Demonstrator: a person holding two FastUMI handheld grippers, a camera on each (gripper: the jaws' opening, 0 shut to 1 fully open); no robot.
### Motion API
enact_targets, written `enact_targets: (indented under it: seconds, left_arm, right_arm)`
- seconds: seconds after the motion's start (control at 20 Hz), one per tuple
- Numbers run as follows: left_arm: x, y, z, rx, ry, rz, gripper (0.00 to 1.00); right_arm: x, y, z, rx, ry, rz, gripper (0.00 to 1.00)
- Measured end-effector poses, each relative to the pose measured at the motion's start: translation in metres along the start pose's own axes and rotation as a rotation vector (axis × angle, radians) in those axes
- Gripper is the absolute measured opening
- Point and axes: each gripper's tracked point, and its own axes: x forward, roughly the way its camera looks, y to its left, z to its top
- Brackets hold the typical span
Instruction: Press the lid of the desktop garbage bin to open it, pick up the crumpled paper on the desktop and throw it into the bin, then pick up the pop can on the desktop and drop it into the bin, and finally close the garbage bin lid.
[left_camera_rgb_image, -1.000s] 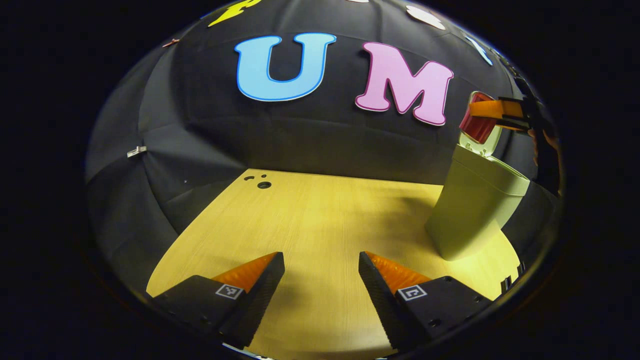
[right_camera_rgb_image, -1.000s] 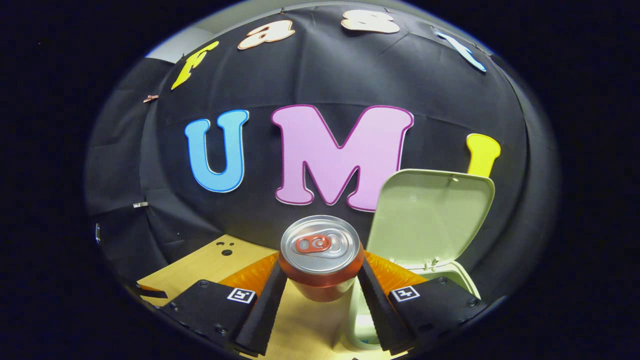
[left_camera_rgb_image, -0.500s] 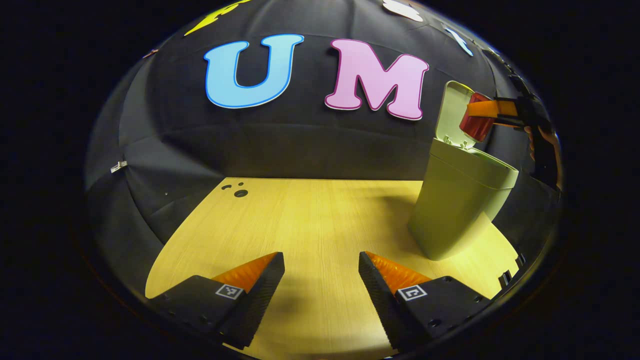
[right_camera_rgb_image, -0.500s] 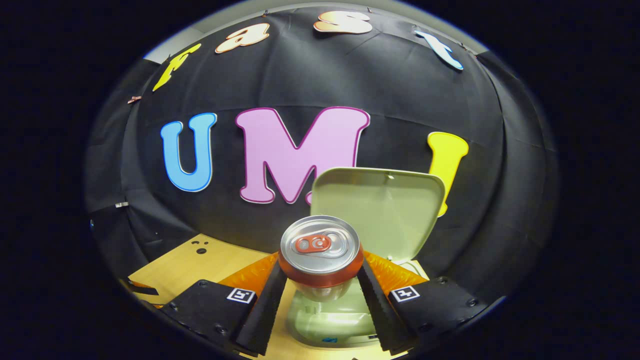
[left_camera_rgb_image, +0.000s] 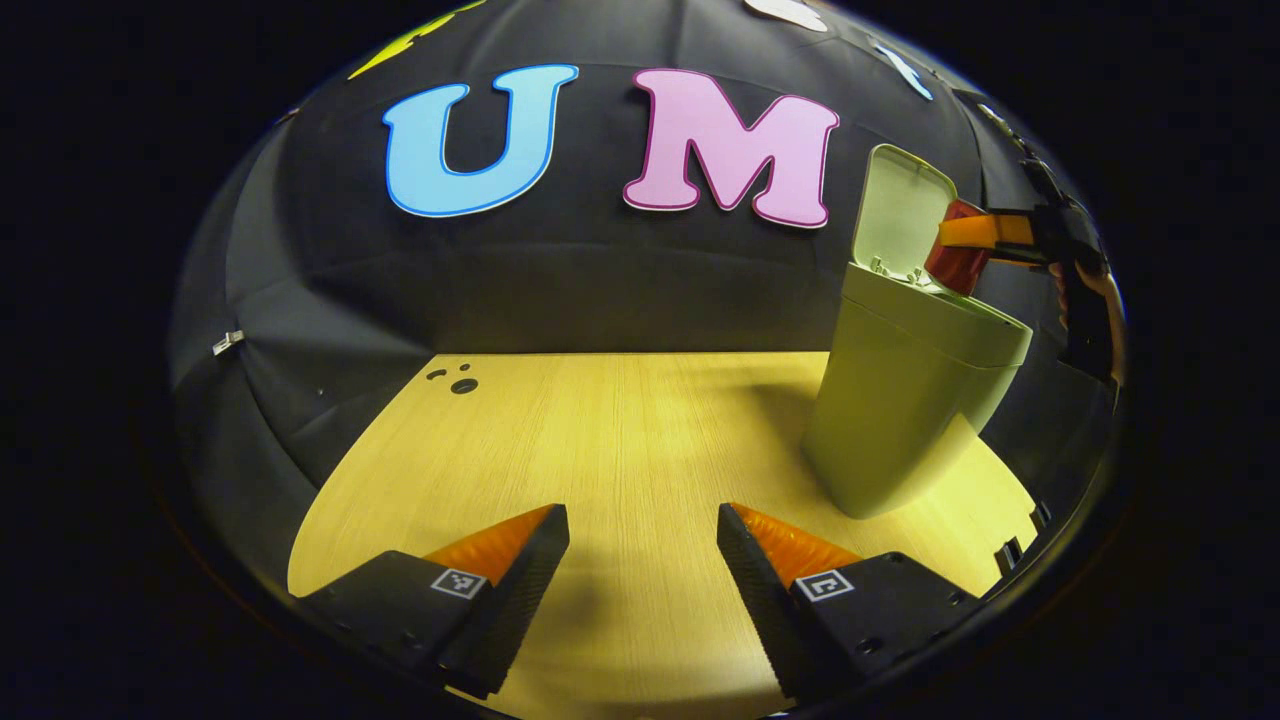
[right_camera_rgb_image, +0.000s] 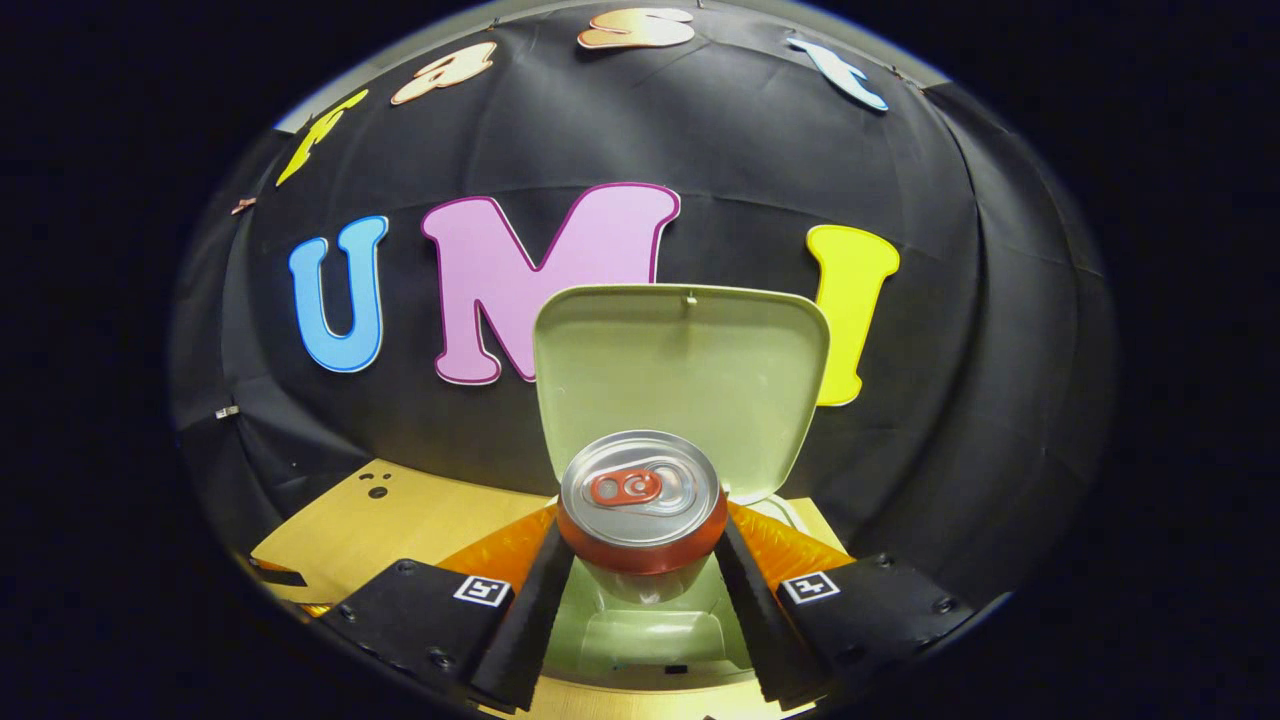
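Note:
A red pop can with a silver top stands upright between the fingers of my right gripper, which is shut on it. It hangs right over the mouth of the pale green bin, in front of the raised lid. In the left gripper view the bin stands at the right of the wooden desktop, lid up, with the can and the right gripper just above its rim. My left gripper hovers open over bare desk, well left of the bin.
Small round holes mark the desktop's far left corner. A hand holds the right gripper beyond the bin. The black cloth wall rises close behind the desk.
The right gripper has carried the can to the right until it is centred over the bin's mouth. The left gripper has turned slightly right, staying open.

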Motion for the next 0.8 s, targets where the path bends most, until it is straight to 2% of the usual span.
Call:
enact_targets:
  seconds: [0.25,0.6,0.75,0.8]
  left_arm:
    - [0.003,-0.007,-0.002,-0.01,0.019,0.041,0.96]
    - [0.003,-0.026,-0.007,-0.05,0.042,0.119,0.96]
    - [-0.004,-0.037,0.001,-0.074,0.007,0.12,0.96]
    - [-0.007,-0.04,0.001,-0.076,0.001,0.113,0.96]
  right_arm:
    - [0.012,-0.005,-0.015,0.004,0.022,0.029,0.83]
    - [0.029,0.002,-0.045,-0.004,0.084,0.12,0.85]
    - [0.026,0.003,-0.041,-0.033,0.066,0.132,0.93]
    - [0.023,0.004,-0.038,-0.036,0.056,0.131,0.93]
